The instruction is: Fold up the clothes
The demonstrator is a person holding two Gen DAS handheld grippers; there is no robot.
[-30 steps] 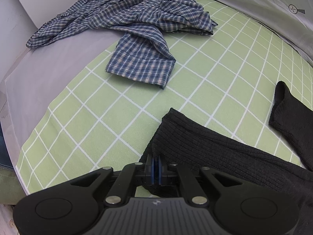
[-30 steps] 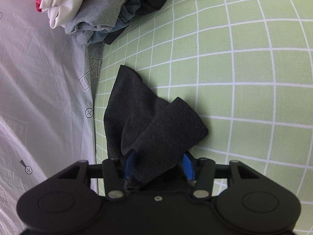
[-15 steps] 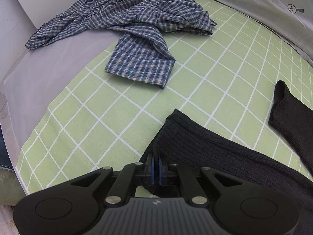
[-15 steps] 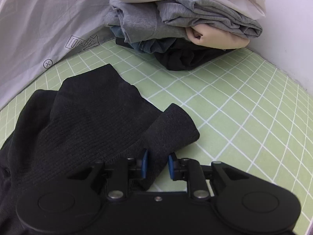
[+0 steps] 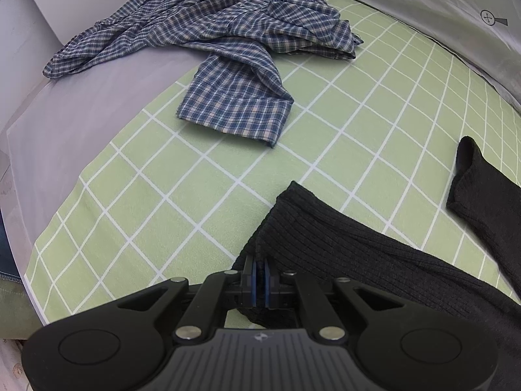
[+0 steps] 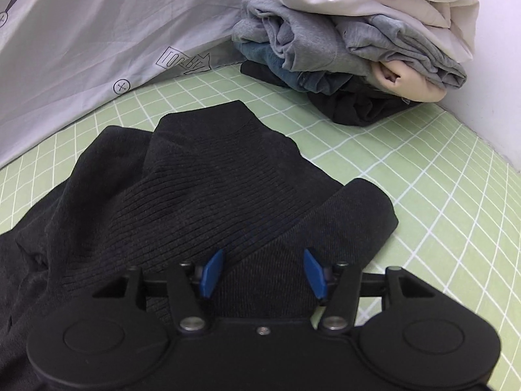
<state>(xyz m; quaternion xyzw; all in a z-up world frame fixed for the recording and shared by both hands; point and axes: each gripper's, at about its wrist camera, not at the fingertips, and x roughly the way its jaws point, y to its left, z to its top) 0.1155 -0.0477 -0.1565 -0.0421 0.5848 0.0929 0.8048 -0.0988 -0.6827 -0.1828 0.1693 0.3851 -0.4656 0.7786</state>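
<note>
**Black sweater pinched on one side, loose on the other**

The black ribbed sweater [image 5: 358, 254] lies spread on the green checked sheet [image 5: 162, 195], directly ahead of both grippers. The left gripper [image 5: 259, 272] is clenched on a fold of its knit, blue pads pressed together. The right gripper [image 6: 262, 273] stands spread, a sleeve cuff [image 6: 355, 215] lying between its blue fingers [image 6: 211, 272] ungripped. Well ahead of the left gripper sprawls a crumpled blue plaid shirt [image 5: 228, 49]. Ahead and to the right of the right gripper sits a stack of folded clothes [image 6: 358, 42]; to its left rises a grey printed sheet [image 6: 97, 32].
</note>
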